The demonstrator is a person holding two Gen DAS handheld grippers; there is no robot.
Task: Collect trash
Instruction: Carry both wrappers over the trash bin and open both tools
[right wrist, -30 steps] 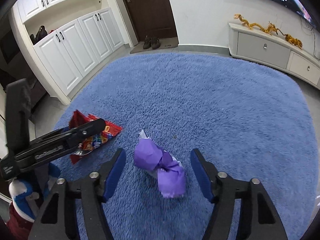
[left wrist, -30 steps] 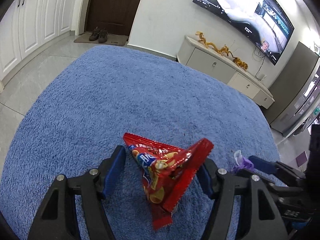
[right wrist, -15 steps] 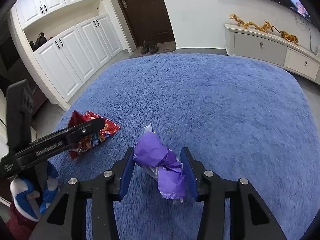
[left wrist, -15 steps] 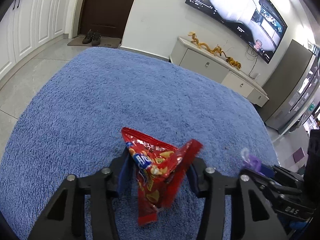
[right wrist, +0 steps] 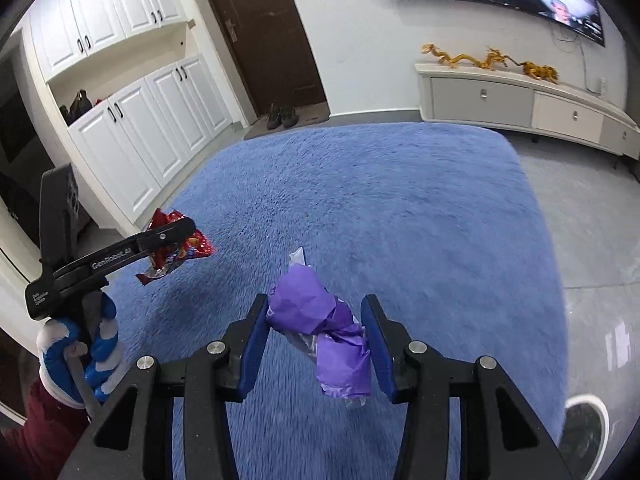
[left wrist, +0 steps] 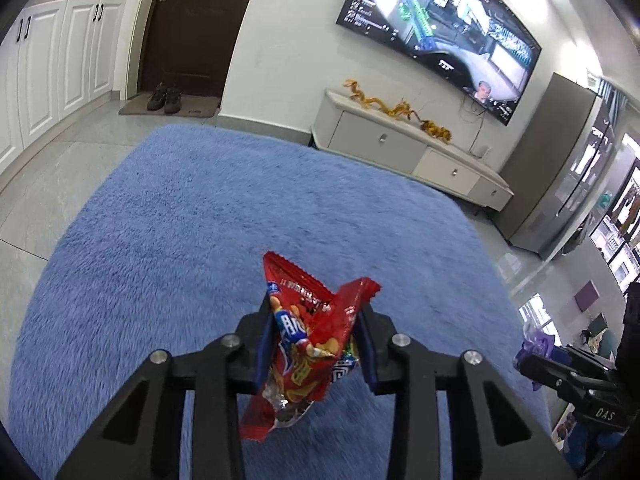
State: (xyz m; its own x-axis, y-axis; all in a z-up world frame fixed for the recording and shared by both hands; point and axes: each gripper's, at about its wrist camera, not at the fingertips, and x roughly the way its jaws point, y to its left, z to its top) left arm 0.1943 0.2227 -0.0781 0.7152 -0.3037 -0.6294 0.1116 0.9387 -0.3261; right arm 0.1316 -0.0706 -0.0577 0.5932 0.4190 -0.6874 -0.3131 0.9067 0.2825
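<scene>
My left gripper [left wrist: 316,344] is shut on a red snack wrapper [left wrist: 306,344] and holds it up off the blue rug [left wrist: 224,216]. My right gripper [right wrist: 318,340] is shut on a crumpled purple wrapper [right wrist: 324,328], also lifted above the rug [right wrist: 360,200]. In the right wrist view the left gripper [right wrist: 176,236] shows at the left with the red wrapper [right wrist: 176,250] in it. In the left wrist view the right gripper [left wrist: 532,364] shows at the right edge with a bit of the purple wrapper [left wrist: 538,342].
A white TV cabinet [left wrist: 412,148] stands against the far wall under a wall TV [left wrist: 436,36]. White cupboards [right wrist: 148,124] line the left side. Shoes [left wrist: 164,98] sit on a mat by the dark door. A round white object [right wrist: 584,424] is at the lower right.
Both grippers have closed on their wrappers and lifted them off the rug. Both views now sit higher and show more of the room.
</scene>
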